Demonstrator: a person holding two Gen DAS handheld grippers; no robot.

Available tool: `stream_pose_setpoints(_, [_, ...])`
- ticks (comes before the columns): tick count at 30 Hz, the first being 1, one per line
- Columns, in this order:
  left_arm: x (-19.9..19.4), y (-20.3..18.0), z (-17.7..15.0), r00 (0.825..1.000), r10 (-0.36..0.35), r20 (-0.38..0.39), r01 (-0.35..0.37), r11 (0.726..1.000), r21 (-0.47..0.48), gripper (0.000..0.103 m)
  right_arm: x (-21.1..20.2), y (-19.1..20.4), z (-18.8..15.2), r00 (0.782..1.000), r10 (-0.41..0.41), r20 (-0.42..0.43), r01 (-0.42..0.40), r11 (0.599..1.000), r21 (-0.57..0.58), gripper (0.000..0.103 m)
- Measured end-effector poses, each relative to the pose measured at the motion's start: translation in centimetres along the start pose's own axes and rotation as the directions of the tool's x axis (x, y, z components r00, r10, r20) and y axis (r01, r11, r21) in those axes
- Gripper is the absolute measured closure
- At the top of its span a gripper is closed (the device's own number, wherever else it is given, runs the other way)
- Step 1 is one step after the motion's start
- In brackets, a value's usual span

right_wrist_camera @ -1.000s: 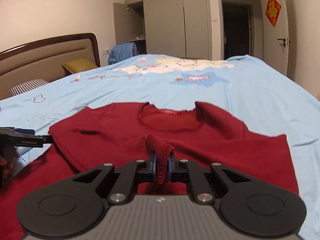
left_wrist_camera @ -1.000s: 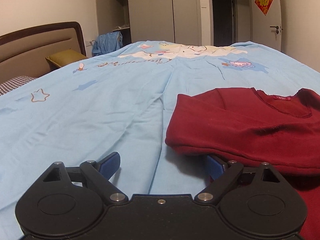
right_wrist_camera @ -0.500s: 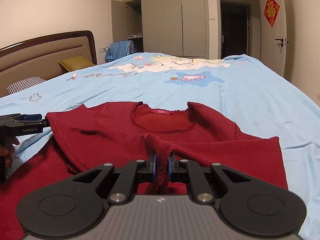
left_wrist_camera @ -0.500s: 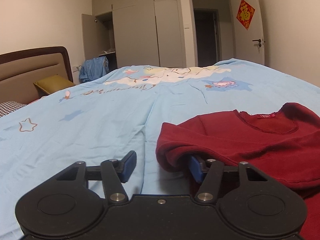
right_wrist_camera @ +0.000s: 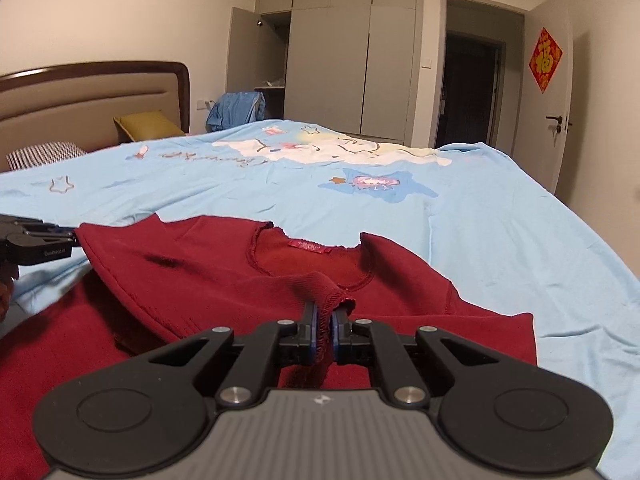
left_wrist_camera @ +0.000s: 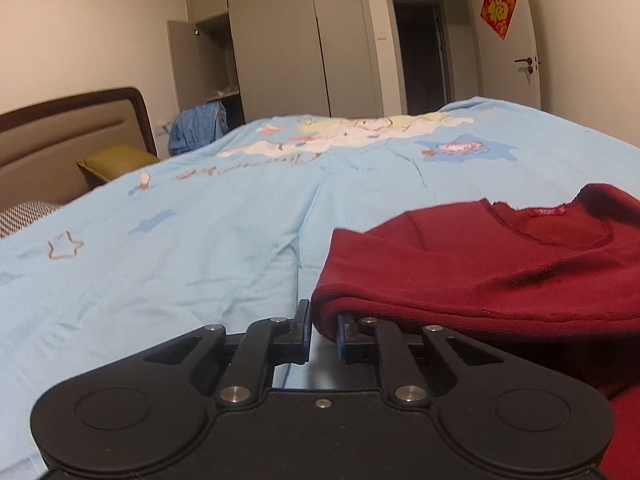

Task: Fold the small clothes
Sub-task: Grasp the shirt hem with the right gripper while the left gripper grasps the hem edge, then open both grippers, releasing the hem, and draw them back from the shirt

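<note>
A dark red sweater lies partly folded on the light blue bedsheet, neck label up. The jaws of my left gripper are closing, and their pads pinch the sweater's rolled left edge. In the right wrist view the same sweater spreads across the foreground. My right gripper is shut on a ribbed cuff bunched up between its blue pads. The left gripper shows at the far left of that view, at the sweater's corner, with a bit of a hand below it.
A padded headboard with a yellow pillow and a checked pillow stands at the left. A grey wardrobe with one door open and a blue garment are behind the bed. A door is at the right.
The left gripper's jaws went from wide apart to nearly together around the sweater's left edge. Its view tipped up slightly. The right gripper kept its grip on the cuff.
</note>
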State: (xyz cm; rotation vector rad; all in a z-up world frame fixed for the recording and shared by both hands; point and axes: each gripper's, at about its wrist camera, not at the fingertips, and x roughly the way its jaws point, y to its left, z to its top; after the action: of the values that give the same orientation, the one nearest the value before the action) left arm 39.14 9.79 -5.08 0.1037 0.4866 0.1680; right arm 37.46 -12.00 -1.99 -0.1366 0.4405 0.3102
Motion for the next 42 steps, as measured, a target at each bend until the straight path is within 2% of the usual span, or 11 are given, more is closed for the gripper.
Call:
stream_pose_setpoints(4, [0.4,0.3,-0.6,0.999,-0.016,-0.040,0.015,1.000,-0.012,0.089,1.6,0.3,-1.4,0.996,-0.018,-0.082,0.016,0.999,-0.030,0.095])
stream_pose_setpoints(8, [0.1,0.6,-0.5,0.997,-0.021,-0.075,0.020,1.000,-0.019,0.070,2.3,0.0,-2.9,0.991,-0.028,-0.133,0.027,1.000,-0.012,0.095])
stream_pose_setpoints(9, [0.0,0.7,-0.6,0.996,-0.013,-0.094,0.010,1.000,-0.027,0.063,2.2,-0.2,-3.0,0.991,-0.029,-0.134,0.029,1.000,-0.001,0.091])
stream_pose_setpoints(11, [-0.6,1.0,-0.8,0.992,0.013,-0.123,-0.020,0.998,-0.058,0.033,1.7,-0.6,-3.1,0.991,-0.030,-0.127,0.033,0.999,0.026,0.081])
stream_pose_setpoints(13, [-1.4,1.2,-1.1,0.991,0.029,-0.129,-0.040,0.996,-0.084,0.024,1.3,-0.9,-2.9,0.993,-0.038,-0.112,0.043,0.998,0.041,0.054])
stream_pose_setpoints(19, [-3.9,1.6,-1.1,0.997,0.023,-0.077,-0.035,0.987,-0.155,0.006,0.8,-0.5,-3.0,0.994,-0.060,-0.088,0.062,0.998,0.027,0.027])
stream_pose_setpoints(24, [-3.3,1.3,0.3,0.999,0.040,-0.024,-0.043,0.982,-0.181,0.003,0.8,-0.4,-3.8,0.989,-0.099,-0.113,0.104,0.994,0.041,0.012])
stream_pose_setpoints(28, [-0.2,0.9,0.5,0.987,0.087,-0.132,-0.108,0.981,-0.160,0.004,0.7,-0.5,-4.6,0.983,-0.128,-0.130,0.135,0.990,0.041,0.003])
stream_pose_setpoints(30, [0.8,0.7,0.1,0.977,0.099,-0.188,-0.129,0.980,-0.155,0.004,0.7,-0.6,-5.0,0.980,-0.143,-0.139,0.149,0.988,0.035,0.000])
stream_pose_setpoints(36, [-0.2,0.9,-0.4,0.981,0.092,-0.173,-0.120,0.980,-0.159,0.003,-0.4,-1.3,-5.6,0.981,-0.130,-0.145,0.137,0.990,0.041,0.000])
stream_pose_setpoints(42, [-4.1,0.8,-1.3,0.985,0.032,-0.169,-0.053,0.991,-0.121,0.001,-3.2,-1.9,-6.5,0.988,-0.079,-0.134,0.092,0.992,0.090,0.000])
